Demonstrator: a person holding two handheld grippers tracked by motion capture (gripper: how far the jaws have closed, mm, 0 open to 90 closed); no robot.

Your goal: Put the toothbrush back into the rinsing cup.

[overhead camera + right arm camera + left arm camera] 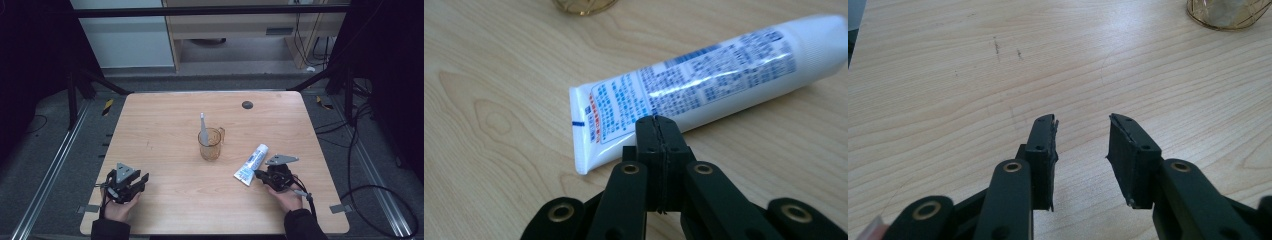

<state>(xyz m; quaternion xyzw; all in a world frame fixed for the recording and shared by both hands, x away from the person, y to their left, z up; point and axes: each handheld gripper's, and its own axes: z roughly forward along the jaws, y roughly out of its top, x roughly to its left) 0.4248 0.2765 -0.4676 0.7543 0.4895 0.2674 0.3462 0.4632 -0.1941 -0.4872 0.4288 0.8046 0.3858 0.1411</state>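
We see a white toothpaste tube lying flat at right of centre on the pale wood-grain desk, its dense blue print too small to read. Our right hand-held gripper is closed, empty, beside its crimped end. Our left hand-held gripper gapes empty. An amber glass mug holds a toothbrush.

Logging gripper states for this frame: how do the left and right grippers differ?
The left gripper has its jaws apart over bare table; the right gripper has its jaws pressed together, empty, beside the toothpaste tube. Both are black and hand-held near the table's front edge.
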